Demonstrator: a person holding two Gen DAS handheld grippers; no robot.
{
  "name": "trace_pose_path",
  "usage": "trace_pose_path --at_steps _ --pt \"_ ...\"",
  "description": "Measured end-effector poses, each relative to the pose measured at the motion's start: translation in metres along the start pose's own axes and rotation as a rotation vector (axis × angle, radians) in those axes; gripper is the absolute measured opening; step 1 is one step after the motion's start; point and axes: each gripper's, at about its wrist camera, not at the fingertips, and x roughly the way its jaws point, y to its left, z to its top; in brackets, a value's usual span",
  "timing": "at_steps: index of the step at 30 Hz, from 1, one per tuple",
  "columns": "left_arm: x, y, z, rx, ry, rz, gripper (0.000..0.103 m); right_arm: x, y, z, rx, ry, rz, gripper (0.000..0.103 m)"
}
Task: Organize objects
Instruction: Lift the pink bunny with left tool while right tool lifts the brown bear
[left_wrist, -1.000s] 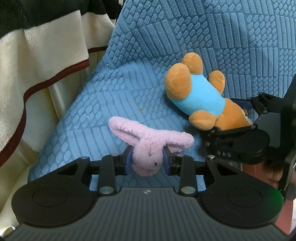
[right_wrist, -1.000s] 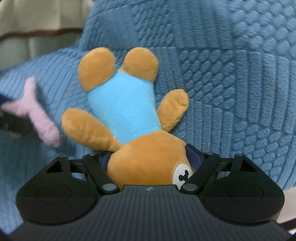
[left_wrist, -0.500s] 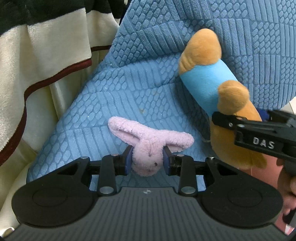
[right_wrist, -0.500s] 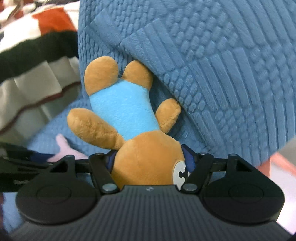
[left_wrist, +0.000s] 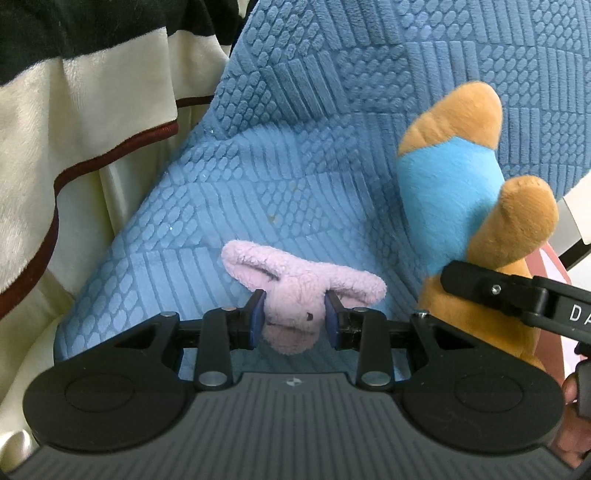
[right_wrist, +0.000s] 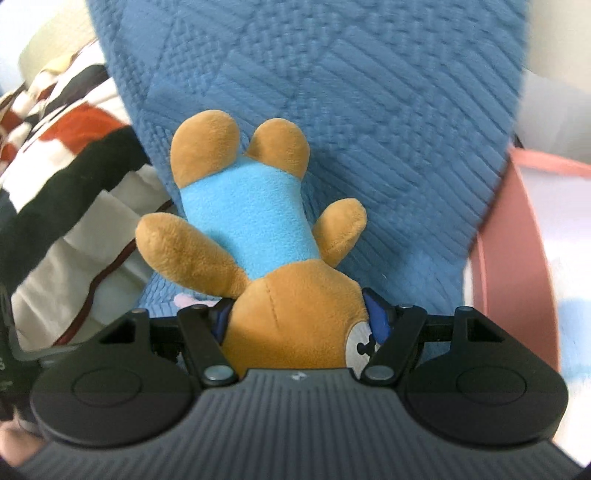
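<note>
My left gripper (left_wrist: 293, 319) is shut on the head of a small pink plush bunny (left_wrist: 295, 291), its ears spread above the blue pads, low over a blue textured cushion (left_wrist: 280, 173). My right gripper (right_wrist: 301, 321) is shut on the head of a brown plush bear (right_wrist: 255, 229) in a light blue shirt, held upside down with its feet up. The bear (left_wrist: 465, 192) and the right gripper's arm show at the right of the left wrist view, lifted off the cushion. A bit of the pink bunny (right_wrist: 186, 300) peeks out under the bear.
A cream, black and red striped blanket (left_wrist: 74, 122) lies left of the cushion; it also shows in the right wrist view (right_wrist: 62, 177). A pink rim (right_wrist: 517, 258) of a chair or tub stands at the right, beside the blue cushion back (right_wrist: 369, 110).
My right gripper has lifted the bear off the cushion and swung it upright and to the right. My left gripper keeps its hold on the bunny and has barely moved.
</note>
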Motion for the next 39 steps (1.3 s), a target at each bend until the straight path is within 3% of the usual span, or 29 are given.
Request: trace_pose_path --at_steps 10,20,25,39 --pt "-0.022 -0.003 -0.016 0.012 -0.015 -0.036 0.039 -0.046 -0.022 -0.027 0.113 -0.054 -0.013 0.072" --pt "-0.042 -0.003 -0.034 0.007 -0.024 -0.060 0.039 -0.054 -0.022 -0.059 0.213 0.022 -0.028 0.072" --pt "-0.045 -0.008 -0.044 0.047 -0.037 -0.022 0.039 -0.056 -0.024 -0.074 0.260 0.068 -0.036 0.072" --pt "-0.079 -0.015 -0.071 0.069 -0.063 0.001 0.039 -0.098 -0.028 -0.090 0.265 0.084 -0.059 0.072"
